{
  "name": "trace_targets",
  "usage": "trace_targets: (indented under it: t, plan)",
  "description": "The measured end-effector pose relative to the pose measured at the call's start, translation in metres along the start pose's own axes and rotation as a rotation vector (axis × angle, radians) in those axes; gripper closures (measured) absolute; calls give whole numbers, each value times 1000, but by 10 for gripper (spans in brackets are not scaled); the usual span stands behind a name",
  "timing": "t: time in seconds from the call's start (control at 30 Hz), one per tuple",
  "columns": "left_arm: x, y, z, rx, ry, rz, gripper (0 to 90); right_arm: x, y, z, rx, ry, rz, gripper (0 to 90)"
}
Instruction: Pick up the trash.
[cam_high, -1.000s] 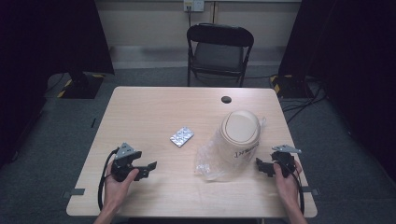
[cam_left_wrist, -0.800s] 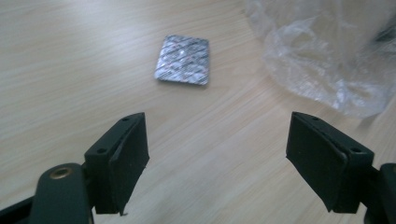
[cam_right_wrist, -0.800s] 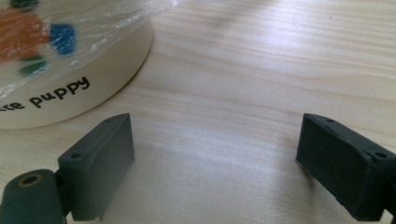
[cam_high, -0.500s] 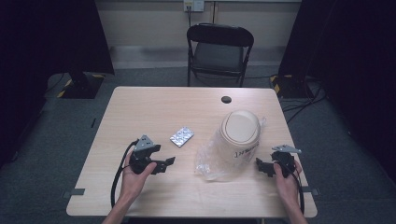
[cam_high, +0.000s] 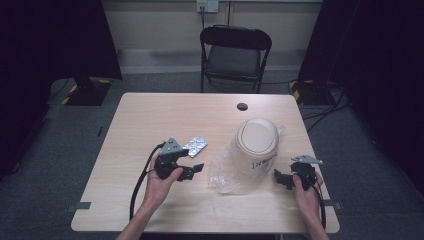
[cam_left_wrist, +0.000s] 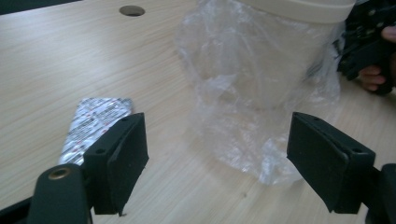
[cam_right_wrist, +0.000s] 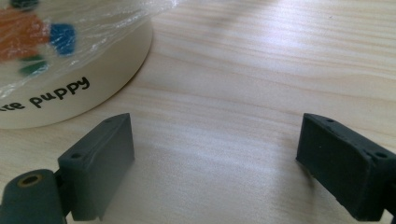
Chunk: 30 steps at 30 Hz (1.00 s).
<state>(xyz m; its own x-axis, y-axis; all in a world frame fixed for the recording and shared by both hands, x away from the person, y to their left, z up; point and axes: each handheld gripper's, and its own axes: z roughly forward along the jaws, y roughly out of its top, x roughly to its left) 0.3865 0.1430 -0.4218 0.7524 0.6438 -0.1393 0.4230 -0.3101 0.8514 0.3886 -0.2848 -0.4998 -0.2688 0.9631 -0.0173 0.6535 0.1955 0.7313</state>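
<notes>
Your left gripper (cam_high: 194, 170) sits toward the desk's (cam_high: 150, 120) left-centre, above its near edge, jaws spread wide with nothing between them. Just beyond it lies a flat silver foil blister pack (cam_high: 195, 146), rectangular and dimpled; in the left gripper view the pack (cam_left_wrist: 93, 125) lies beside your left jaw. Right of centre stands a cream, round-lidded tub (cam_high: 256, 142) with printed lettering on its side, wrapped in a crinkled clear plastic bag (cam_high: 225, 172) that spills toward the near edge. A small dark round hole (cam_high: 242, 106) marks the pale wood-grain desk near its far edge. Your right gripper (cam_high: 280, 178) rests near the right near corner, just beside the tub, jaws wide apart over bare wood.
</notes>
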Motion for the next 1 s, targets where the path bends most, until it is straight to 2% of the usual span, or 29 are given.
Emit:
trace_targets:
  t: [0.03, 0.2, 0.33, 0.43, 0.47, 0.53, 0.6, 0.7, 0.87, 0.97, 1.0]
  plan:
    - [-2, 5, 4, 5, -20, 8, 201, 0, 0, 0, 0, 0, 0, 102]
    - [-12, 19, 12, 3, -49, 43, 201, 0, 0, 0, 0, 0, 0, 102]
    - [-21, 30, 19, -7, -58, 70, 201, 0, 0, 0, 0, 0, 0, 102]
    - [-26, 34, 21, -3, -70, 73, 201, 0, 0, 0, 0, 0, 0, 102]
    - [-32, 37, 23, -4, -78, 94, 201, 0, 0, 0, 0, 0, 0, 102]
    - [-37, 41, 25, -1, -93, 107, 201, 0, 0, 0, 0, 0, 1, 102]
    - [-40, 46, 27, -9, -94, 118, 201, 0, 0, 0, 0, 0, 1, 102]
    - [-42, 50, 30, -20, -103, 114, 201, 0, 0, 0, 0, 0, 0, 102]
    - [-50, 66, 42, -25, -104, 156, 201, 0, 0, 0, 0, 0, 0, 102]
    - [-50, 72, 48, -25, -96, 147, 201, 0, 0, 0, 0, 0, 0, 102]
    - [-47, 79, 54, -27, -81, 137, 201, 0, 0, 0, 0, 0, 0, 102]
